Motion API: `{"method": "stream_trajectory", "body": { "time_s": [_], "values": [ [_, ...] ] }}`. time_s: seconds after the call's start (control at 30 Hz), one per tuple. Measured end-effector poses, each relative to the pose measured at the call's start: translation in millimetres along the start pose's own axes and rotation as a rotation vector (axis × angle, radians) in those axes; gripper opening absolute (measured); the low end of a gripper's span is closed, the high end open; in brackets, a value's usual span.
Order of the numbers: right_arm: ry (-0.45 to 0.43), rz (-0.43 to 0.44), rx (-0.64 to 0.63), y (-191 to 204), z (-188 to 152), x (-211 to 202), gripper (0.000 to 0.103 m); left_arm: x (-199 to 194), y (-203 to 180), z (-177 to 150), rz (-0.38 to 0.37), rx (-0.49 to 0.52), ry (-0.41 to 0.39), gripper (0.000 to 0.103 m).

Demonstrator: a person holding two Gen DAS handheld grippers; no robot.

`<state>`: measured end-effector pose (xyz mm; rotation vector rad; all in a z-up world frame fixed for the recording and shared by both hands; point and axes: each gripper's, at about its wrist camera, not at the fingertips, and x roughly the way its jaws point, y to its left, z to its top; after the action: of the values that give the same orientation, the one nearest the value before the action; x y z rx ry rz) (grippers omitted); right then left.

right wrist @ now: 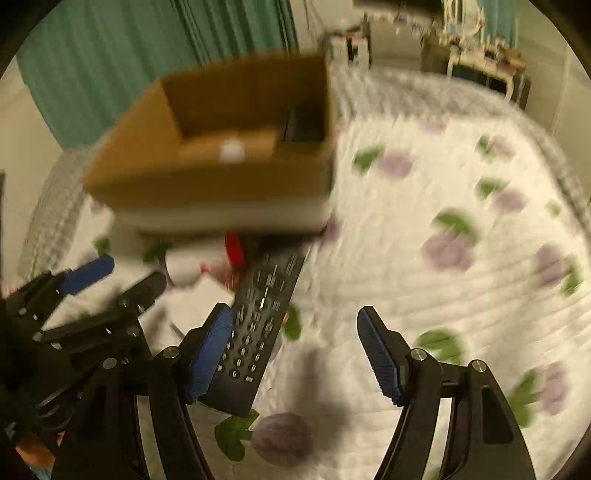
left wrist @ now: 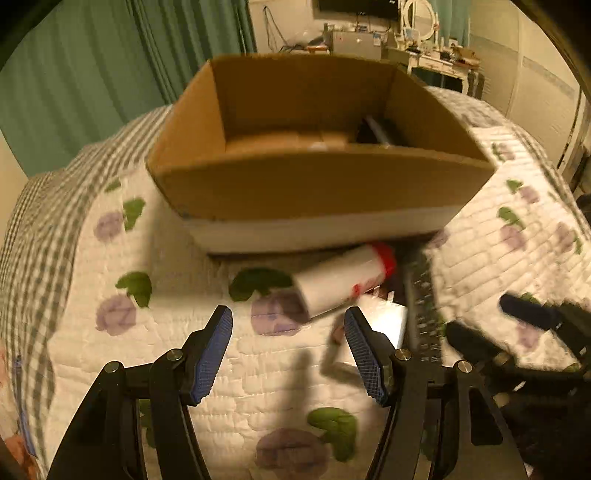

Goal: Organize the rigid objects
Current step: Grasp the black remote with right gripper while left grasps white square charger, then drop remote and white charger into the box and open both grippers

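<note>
An open cardboard box (left wrist: pixel 317 184) stands on the bed; a dark object (left wrist: pixel 373 133) lies in its far right corner. In front of it lie a white bottle with a red cap (left wrist: pixel 343 280), a black remote control (left wrist: pixel 424 314) and a flat white item (left wrist: pixel 384 321). My left gripper (left wrist: pixel 288 350) is open and empty, just short of the bottle. In the right wrist view the box (right wrist: pixel 221 184), bottle (right wrist: pixel 192 266) and remote (right wrist: pixel 258 325) show blurred. My right gripper (right wrist: pixel 295 350) is open and empty over the quilt, its left finger beside the remote. The left gripper (right wrist: pixel 122 277) shows at left.
The bed carries a white quilt with purple flowers and green leaves (right wrist: pixel 443 221), checked at its edges. Green curtains (left wrist: pixel 92 74) hang behind on the left. A cluttered desk and dresser with a mirror (left wrist: pixel 417 33) stand at the back of the room.
</note>
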<state>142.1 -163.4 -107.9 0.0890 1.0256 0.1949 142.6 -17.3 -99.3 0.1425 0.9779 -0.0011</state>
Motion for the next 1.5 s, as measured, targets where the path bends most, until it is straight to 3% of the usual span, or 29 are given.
{"method": "stream_trajectory", "body": {
  "time_s": [0.1,0.17,0.27,0.4,0.53,0.77,0.87,0.9,1.03,1.3,1.5],
  "values": [
    [0.058,0.038,0.022,4.1,-12.3,32.3,0.068,11.4,8.6,-2.2,0.003,-0.027,0.006,0.066],
    [0.064,0.066,0.029,4.2,-13.3,40.9,0.066,15.2,11.5,-3.4,-0.051,-0.053,0.011,0.066],
    [0.058,0.055,-0.025,7.2,-12.4,44.7,0.028,17.8,5.3,-4.3,-0.063,-0.035,0.016,0.066],
    [0.055,0.063,-0.021,-4.9,-13.3,39.2,0.026,15.9,-11.1,-6.3,-0.096,0.007,0.017,0.066],
    [0.016,0.019,-0.03,-18.9,-17.3,23.7,0.023,11.9,-28.8,-11.1,-0.125,0.04,0.019,0.066],
    [-0.012,0.001,-0.021,-37.7,-10.1,9.6,0.02,28.0,-49.9,-19.5,-0.151,0.048,0.082,0.066],
    [-0.014,0.016,-0.02,-41.3,-9.8,9.4,0.021,29.2,-57.8,-22.0,-0.139,0.066,0.063,0.061],
    [-0.015,0.018,-0.021,-38.1,-10.1,11.7,0.02,28.5,-59.2,-21.5,-0.135,0.064,0.057,0.049],
    [-0.016,0.031,-0.015,-34.6,-13.5,12.7,0.02,21.9,-57.9,-20.8,-0.148,0.047,0.052,0.046],
    [-0.062,-0.017,-0.055,-22.9,-15.4,-25.8,0.02,-34.3,-48.0,-23.5,-0.152,0.01,-0.026,0.042],
    [-0.139,-0.044,-0.078,-9.6,-2.9,-80.1,0.02,-86.2,-24.8,1.9,-0.132,-0.013,-0.101,0.042]
  ]
}}
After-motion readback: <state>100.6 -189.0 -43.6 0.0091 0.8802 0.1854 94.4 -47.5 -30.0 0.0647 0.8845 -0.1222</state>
